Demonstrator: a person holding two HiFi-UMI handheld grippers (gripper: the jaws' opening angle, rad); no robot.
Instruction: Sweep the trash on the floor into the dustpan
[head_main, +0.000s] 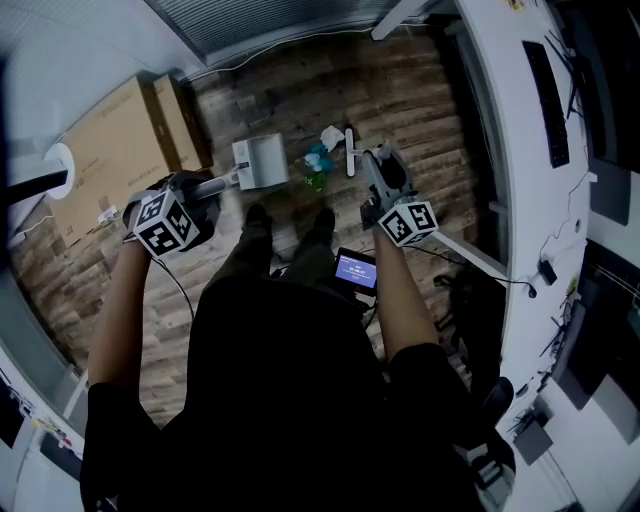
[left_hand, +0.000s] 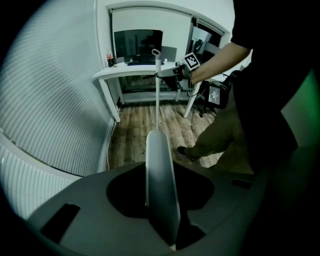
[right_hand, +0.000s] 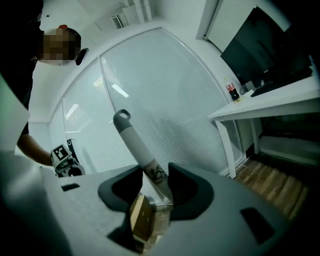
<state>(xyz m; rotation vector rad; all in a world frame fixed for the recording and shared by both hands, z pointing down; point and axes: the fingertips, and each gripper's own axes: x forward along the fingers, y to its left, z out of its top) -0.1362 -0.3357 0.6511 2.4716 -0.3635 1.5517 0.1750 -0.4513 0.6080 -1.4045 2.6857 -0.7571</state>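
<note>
White dustpan handle (left_hand: 161, 185) sits clenched in the left gripper (head_main: 205, 190) jaws, grey broom handle (right_hand: 137, 145) in the right gripper (head_main: 378, 175) jaws.

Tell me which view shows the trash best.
The head view: the trash lies in plain sight on the floor between the dustpan and the broom head. Neither gripper view shows any of it.
</note>
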